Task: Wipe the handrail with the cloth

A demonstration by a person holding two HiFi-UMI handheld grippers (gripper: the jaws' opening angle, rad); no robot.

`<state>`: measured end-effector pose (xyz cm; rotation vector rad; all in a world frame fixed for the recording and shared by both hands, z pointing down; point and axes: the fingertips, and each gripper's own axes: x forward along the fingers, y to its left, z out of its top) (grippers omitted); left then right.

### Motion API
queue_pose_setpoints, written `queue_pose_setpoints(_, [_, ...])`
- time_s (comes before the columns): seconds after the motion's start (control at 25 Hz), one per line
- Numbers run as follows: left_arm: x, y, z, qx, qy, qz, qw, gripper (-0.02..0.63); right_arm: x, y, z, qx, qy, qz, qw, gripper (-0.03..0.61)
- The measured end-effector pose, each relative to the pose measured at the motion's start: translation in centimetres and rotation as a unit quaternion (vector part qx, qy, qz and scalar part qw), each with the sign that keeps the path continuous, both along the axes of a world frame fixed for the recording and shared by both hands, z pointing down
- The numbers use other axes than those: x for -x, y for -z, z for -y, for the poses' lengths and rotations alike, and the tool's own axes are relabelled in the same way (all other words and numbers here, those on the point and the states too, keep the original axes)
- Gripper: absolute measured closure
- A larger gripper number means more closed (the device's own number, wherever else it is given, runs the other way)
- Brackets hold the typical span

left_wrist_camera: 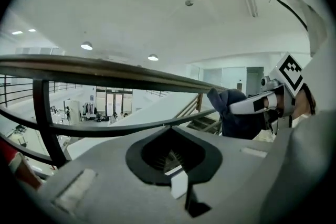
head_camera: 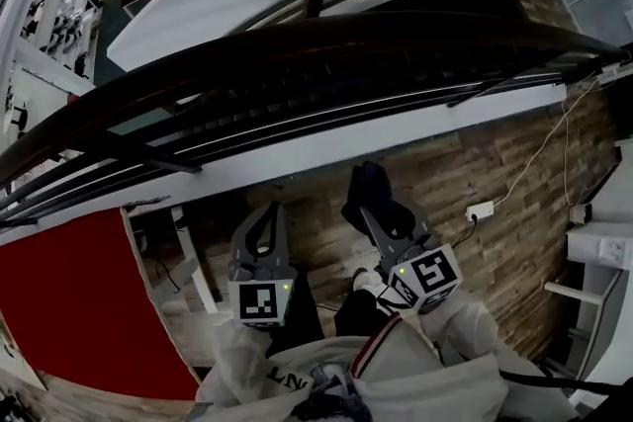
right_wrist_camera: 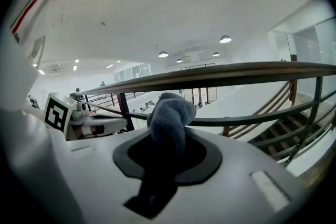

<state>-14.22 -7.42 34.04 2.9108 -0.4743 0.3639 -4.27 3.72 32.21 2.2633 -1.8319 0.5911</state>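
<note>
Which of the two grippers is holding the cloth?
The right gripper: its jaws are shut on the dark blue cloth; the left gripper holds nothing.

1 L gripper [head_camera: 265, 220], 1 R gripper [head_camera: 379, 215], 1 cloth [head_camera: 368, 181], 1 handrail [head_camera: 297, 40], prob. 1 floor socket [head_camera: 480, 210].

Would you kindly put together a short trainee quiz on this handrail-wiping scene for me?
1. Which gripper grips the cloth: A left, B right?
2. True or false: the left gripper also holds a cloth.
3. Fill in: the cloth is dark ____.
Key: 1 B, the right gripper; 2 false; 3 blue.
</note>
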Motion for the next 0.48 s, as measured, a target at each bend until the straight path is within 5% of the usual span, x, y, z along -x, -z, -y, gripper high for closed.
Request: queue_pose_setpoints(0.48, [-2.8, 6.1, -14.6, -0.039, 0.023, -0.019, 0.9988, 0.611, -2.2, 3.8, -13.4, -0.057, 0.008, -0.023, 0.998, 0.489])
